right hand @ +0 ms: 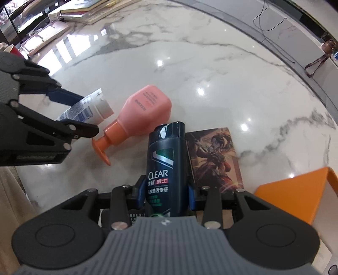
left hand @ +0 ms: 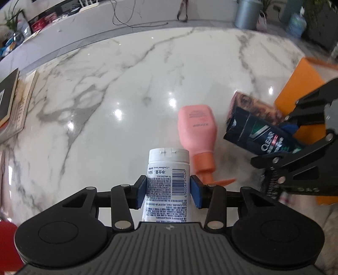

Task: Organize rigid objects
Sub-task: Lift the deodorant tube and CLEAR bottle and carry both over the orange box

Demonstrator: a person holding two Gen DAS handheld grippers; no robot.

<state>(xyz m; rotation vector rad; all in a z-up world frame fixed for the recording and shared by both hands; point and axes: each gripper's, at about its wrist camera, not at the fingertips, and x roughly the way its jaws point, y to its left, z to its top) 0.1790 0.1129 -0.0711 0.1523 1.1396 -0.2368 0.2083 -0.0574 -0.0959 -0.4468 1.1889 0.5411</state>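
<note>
A glossy white marble desk (left hand: 126,84) with grey veins reflects ceiling lights. A pale ledge (left hand: 131,19) runs behind it, with potted plants (left hand: 316,21) beyond.

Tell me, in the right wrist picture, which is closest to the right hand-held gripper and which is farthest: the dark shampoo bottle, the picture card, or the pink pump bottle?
1. Dark shampoo bottle: held between the right hand-held gripper's pads.
2. Picture card: lying flat just right of that bottle.
3. Pink pump bottle: lying on its side, farther out to the left.
</note>
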